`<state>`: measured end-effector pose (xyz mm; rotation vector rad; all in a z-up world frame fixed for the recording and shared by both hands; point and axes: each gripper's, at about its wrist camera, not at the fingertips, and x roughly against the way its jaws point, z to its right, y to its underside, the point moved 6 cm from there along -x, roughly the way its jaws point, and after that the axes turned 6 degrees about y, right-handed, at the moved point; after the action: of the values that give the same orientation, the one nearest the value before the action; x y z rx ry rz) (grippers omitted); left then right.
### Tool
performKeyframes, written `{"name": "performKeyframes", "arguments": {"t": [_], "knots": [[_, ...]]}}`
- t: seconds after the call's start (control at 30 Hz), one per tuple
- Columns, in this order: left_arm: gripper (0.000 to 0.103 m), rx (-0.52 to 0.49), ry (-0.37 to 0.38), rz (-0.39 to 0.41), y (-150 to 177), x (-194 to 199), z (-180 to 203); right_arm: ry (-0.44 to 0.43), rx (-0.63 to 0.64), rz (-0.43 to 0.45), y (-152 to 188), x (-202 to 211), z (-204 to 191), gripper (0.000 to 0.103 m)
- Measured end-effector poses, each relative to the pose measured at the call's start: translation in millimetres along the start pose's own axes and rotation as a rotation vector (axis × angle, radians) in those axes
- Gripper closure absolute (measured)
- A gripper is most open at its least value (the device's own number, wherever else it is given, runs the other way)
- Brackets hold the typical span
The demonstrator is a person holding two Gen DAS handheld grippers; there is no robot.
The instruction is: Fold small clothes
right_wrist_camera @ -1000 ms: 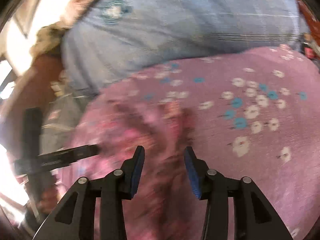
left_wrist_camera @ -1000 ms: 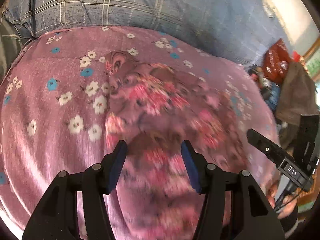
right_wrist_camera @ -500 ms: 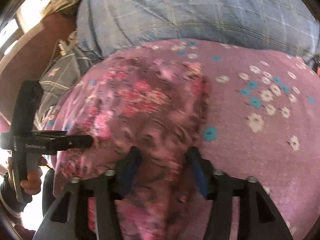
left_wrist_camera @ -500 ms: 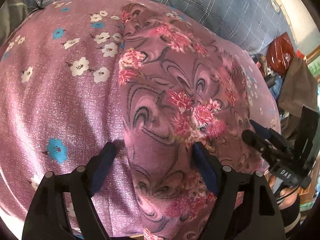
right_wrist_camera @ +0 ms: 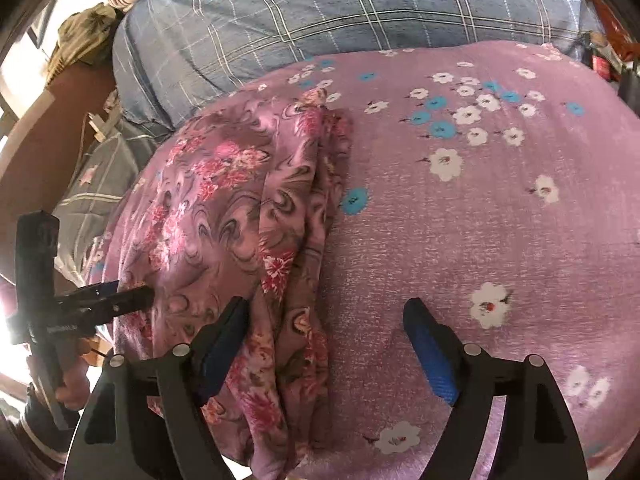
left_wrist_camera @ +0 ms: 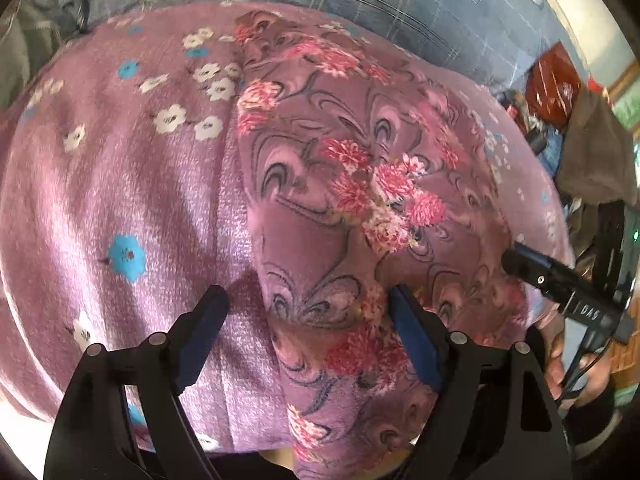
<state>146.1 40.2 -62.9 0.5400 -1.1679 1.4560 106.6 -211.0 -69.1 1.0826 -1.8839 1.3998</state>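
Both jaws have just been opening: the left hand-held gripper [left_wrist_camera: 306, 312] and right hand-held gripper [right_wrist_camera: 326, 322] stand wide, straddling the floral garment [left_wrist_camera: 340, 184] on the bed [right_wrist_camera: 500, 220], gripping nothing.

Garment [left_wrist_camera: 340, 208] near end cut off; tongs' handles cropped.

Bedroom in a home: bed under purple flowered sheet [right_wrist_camera: 500, 220], blue plaid pillow [right_wrist_camera: 320, 12], wooden headboard [right_wrist_camera: 36, 160], heaped belongings [left_wrist_camera: 592, 152] alongside.

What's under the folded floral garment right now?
The floral garment lies on the purple flowered bedspread, which shows all around it. Whatever sits directly beneath its folded layers is covered.
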Motion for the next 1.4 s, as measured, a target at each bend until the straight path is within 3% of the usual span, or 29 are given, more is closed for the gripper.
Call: {"name": "performKeyframes", "arguments": {"t": [0.23, 0.33, 0.6, 0.77, 1.1, 1.4], "knots": [[0.02, -0.051, -0.11, 0.076, 6, 27, 2, 0.197, 0.054, 0.056, -8, 40, 5, 0.019], [0.02, -0.095, -0.217, 0.143, 8, 43, 1, 0.231, 0.074, 0.081, -5, 53, 10, 0.011], [0.02, -0.075, -0.344, 0.275, 18, 72, -12, 0.437, 0.144, 0.088, 15, 66, 22, 0.007], [0.02, -0.076, -0.36, 0.283, 19, 72, -3, 0.374, 0.112, 0.107, 26, 74, 21, 0.007], [0.02, -0.133, -0.357, 0.249, 21, 67, 26, 0.382, 0.115, 0.158, 30, 83, 18, 0.007], [0.02, -0.188, -0.377, 0.216, 29, 60, 38, 0.368, 0.109, 0.15, 25, 74, 17, 0.007]]}}
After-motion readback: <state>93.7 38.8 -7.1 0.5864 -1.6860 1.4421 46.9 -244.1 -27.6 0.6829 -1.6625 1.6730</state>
